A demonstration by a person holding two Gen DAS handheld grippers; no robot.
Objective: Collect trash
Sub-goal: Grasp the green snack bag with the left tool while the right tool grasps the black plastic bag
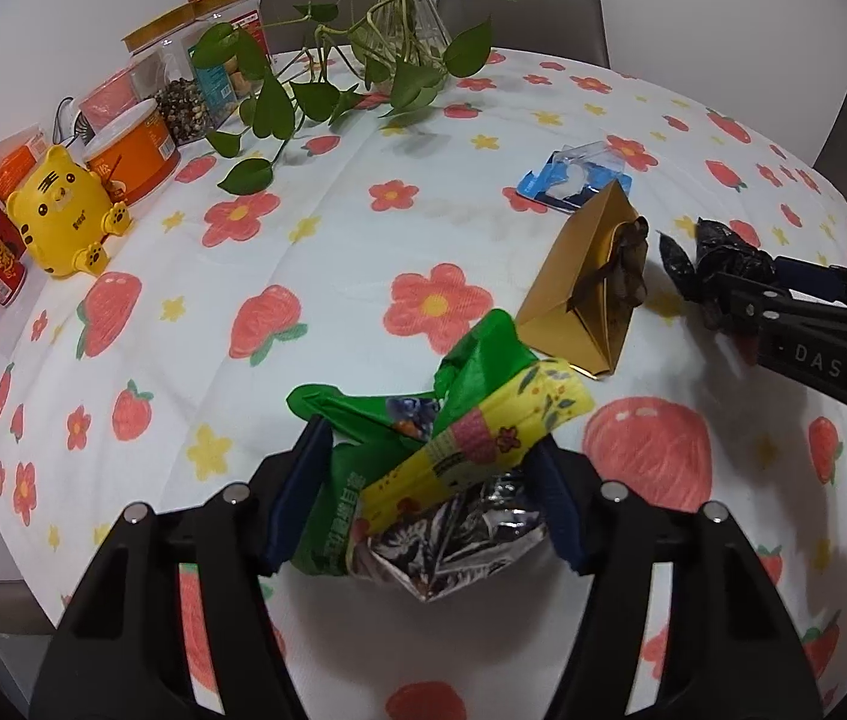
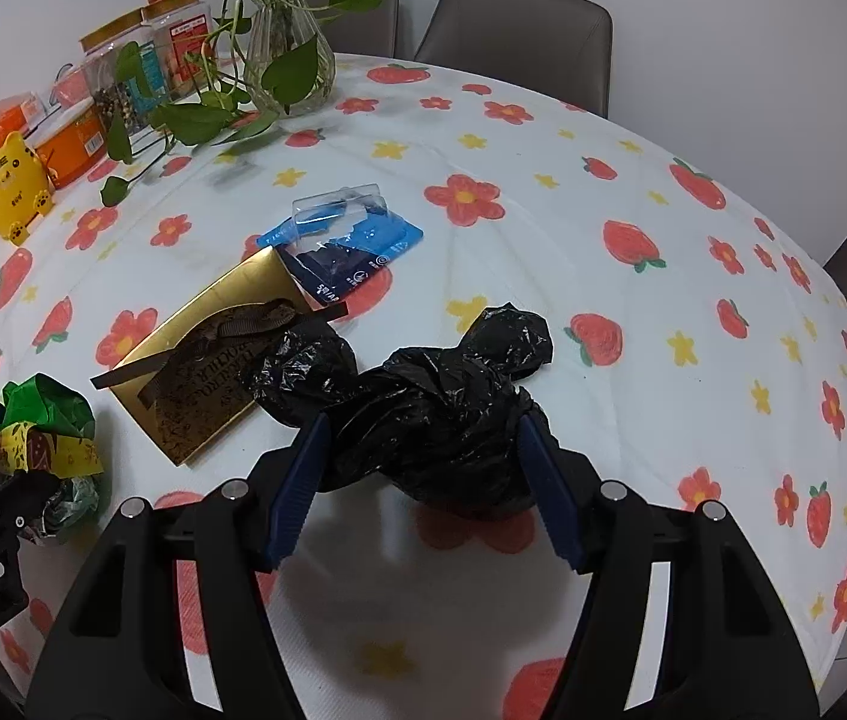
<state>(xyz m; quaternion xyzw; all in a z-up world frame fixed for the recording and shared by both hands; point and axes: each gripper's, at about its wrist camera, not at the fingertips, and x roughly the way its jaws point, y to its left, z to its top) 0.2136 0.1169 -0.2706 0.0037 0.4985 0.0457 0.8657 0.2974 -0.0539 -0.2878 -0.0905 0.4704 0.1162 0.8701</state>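
Left gripper (image 1: 429,492): clamped on crumpled snack wrappers (image 1: 435,450). Right gripper (image 2: 423,468): clamped on black plastic bag (image 2: 441,402). Gold gift box (image 2: 207,372) at bag's nine o'clock, touching; blue blister pack (image 2: 345,240) at eleven.

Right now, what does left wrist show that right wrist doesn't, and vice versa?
Left wrist only: the crumpled wrappers' silver foil inside, seen close between the left gripper fingers.
Right wrist only: the full black plastic bag between the right gripper fingers, and printed lettering on the gold box.
Both: gold box, blue blister pack, glass vase, yellow tiger figure, floral tablecloth.
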